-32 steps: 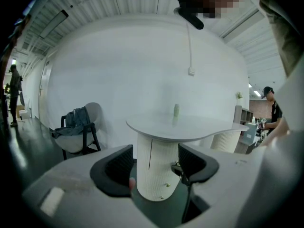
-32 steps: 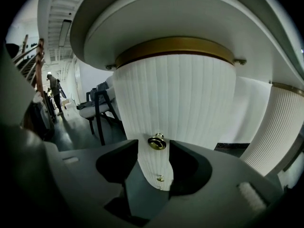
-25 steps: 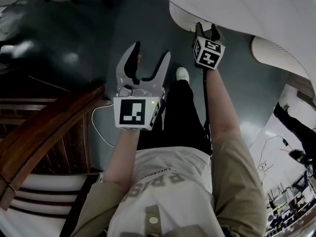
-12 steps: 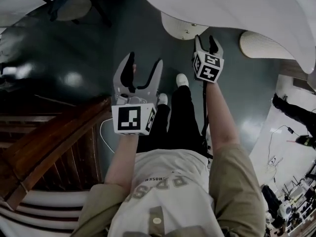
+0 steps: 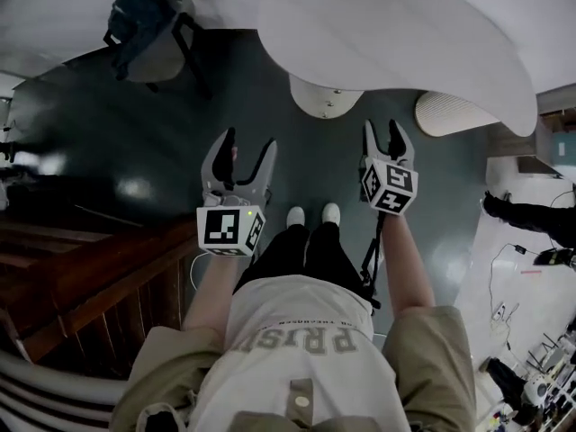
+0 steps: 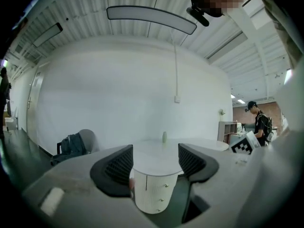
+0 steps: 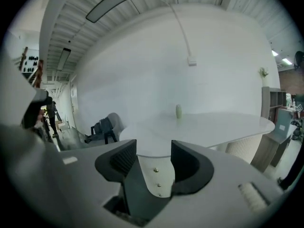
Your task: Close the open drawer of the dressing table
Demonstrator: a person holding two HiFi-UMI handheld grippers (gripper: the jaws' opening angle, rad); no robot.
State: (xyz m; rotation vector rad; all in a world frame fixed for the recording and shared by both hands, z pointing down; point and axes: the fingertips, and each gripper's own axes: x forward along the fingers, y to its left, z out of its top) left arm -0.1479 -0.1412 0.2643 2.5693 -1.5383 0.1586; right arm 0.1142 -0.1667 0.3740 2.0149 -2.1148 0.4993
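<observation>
Left gripper [image 5: 247, 144] and right gripper [image 5: 383, 129] are hanging short of the drawers [image 5: 326, 97], fingers [image 5: 224, 149] apart and empty. Pushing blindly risks hitting the wrong drawer front.

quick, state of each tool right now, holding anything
left tool: open, holding nothing
right tool: open, holding nothing

Tabletop [image 5: 405, 34] cut by top edge; drawer unit [image 5: 326, 97] mostly under it; bottle [image 6: 164, 137] unidentifiable.
</observation>
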